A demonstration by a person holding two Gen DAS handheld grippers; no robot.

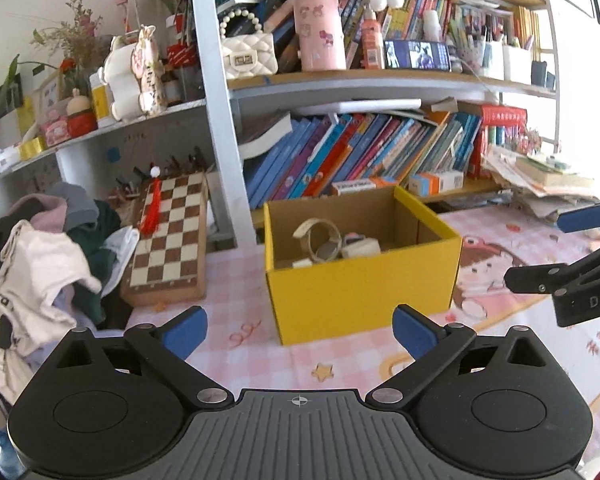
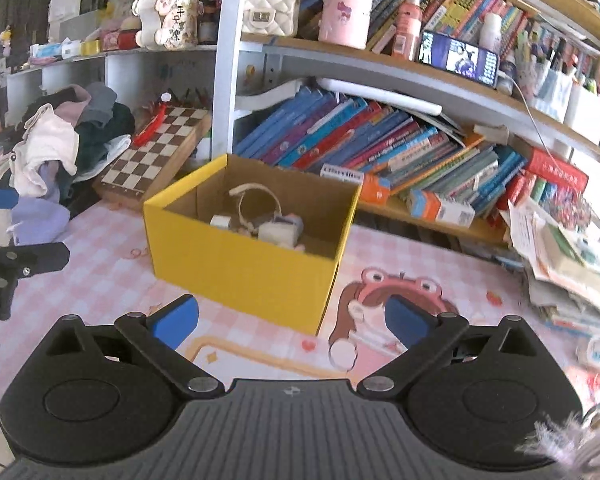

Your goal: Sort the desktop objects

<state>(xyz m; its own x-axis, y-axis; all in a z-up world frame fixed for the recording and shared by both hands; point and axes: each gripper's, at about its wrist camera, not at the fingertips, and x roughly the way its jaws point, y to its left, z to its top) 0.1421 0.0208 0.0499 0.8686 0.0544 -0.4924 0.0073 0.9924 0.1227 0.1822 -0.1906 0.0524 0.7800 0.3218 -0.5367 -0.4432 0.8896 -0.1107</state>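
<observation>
A yellow cardboard box (image 1: pixel 360 292) stands open on the pink desk mat (image 1: pixel 236 292); it also shows in the right wrist view (image 2: pixel 236 264). Inside lie a cream headband (image 1: pixel 320 236), a small white case (image 1: pixel 360 248) and other small items. My left gripper (image 1: pixel 300 330) is open and empty, just in front of the box. My right gripper (image 2: pixel 292 322) is open and empty, in front of the box's right corner. The right gripper's fingers (image 1: pixel 540 280) show at the right edge of the left wrist view.
A chessboard (image 1: pixel 168 236) leans at the left beside a pile of clothes (image 1: pixel 40 264). Bookshelves (image 1: pixel 360 152) rise behind the box. A stack of papers and books (image 2: pixel 564 256) lies at the right. A furry object (image 2: pixel 568 440) sits at the lower right.
</observation>
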